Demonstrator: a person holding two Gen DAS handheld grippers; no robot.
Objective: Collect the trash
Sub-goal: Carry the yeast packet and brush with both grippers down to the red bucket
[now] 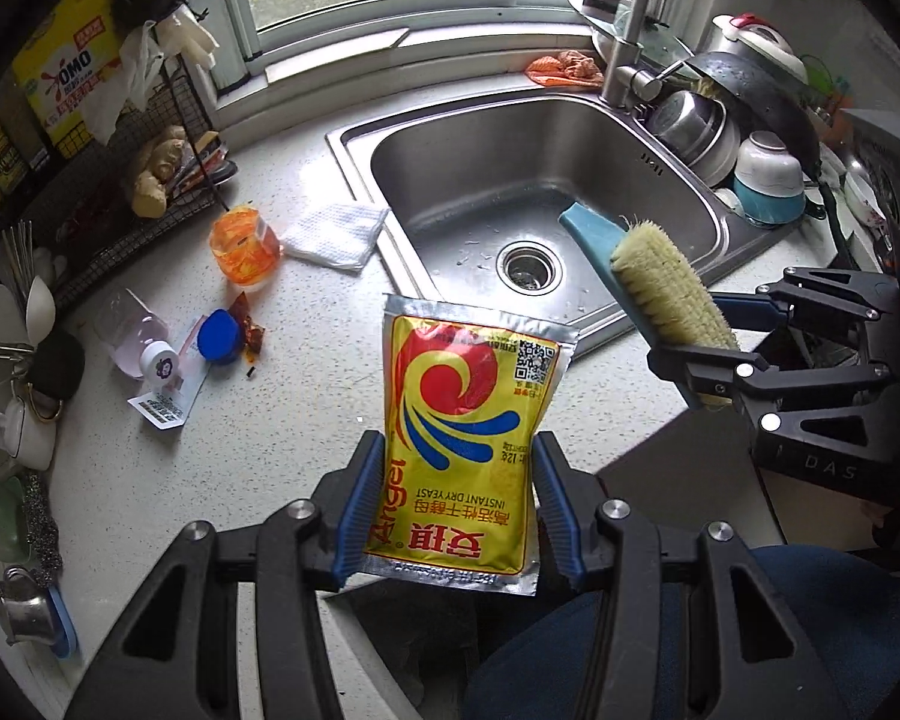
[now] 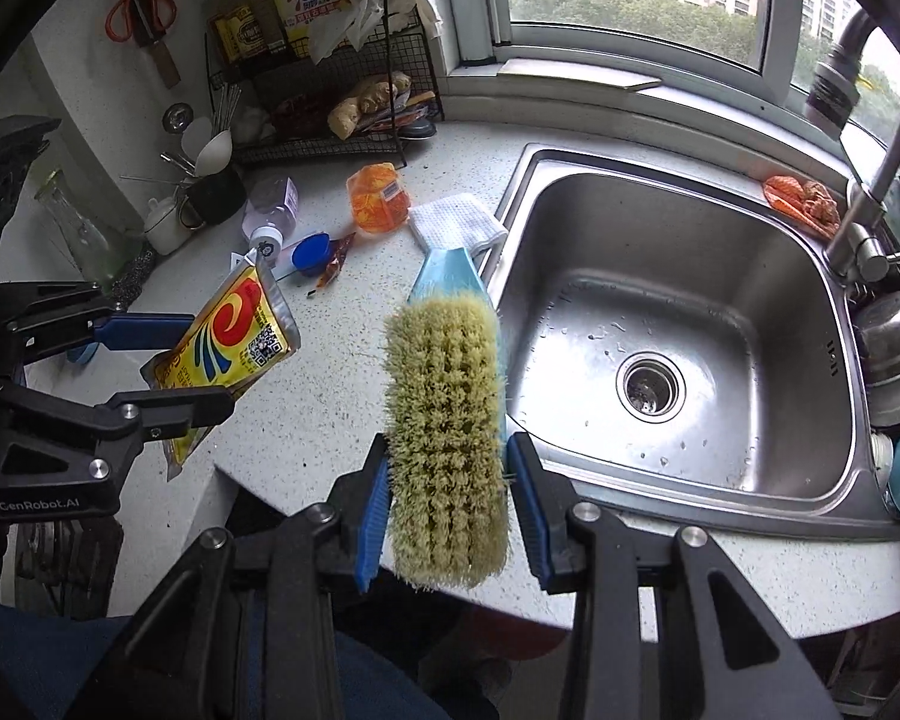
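My left gripper (image 1: 459, 501) is shut on a yellow yeast packet (image 1: 468, 438), held above the counter's front edge; the same packet (image 2: 228, 348) and left gripper (image 2: 210, 363) show at the left of the right wrist view. A scrub brush (image 2: 447, 438) with pale bristles and a blue back sits clamped in my right gripper (image 2: 447, 507), near the sink's front left corner. From the left wrist view, that brush (image 1: 666, 294) and right gripper (image 1: 714, 336) appear at the right. On the counter lie a blue cap (image 1: 219, 336), a torn wrapper (image 1: 252, 330), an orange packet (image 1: 243, 246) and a toppled clear bottle (image 1: 135, 339).
The steel sink (image 2: 678, 324) lies at the right with a faucet (image 2: 870, 180) behind it. A folded white cloth (image 1: 336, 234) rests by the sink's left rim. A wire rack (image 1: 120, 180) with ginger and bottles stands at the back left. Dishes (image 1: 762, 174) pile right of the sink.
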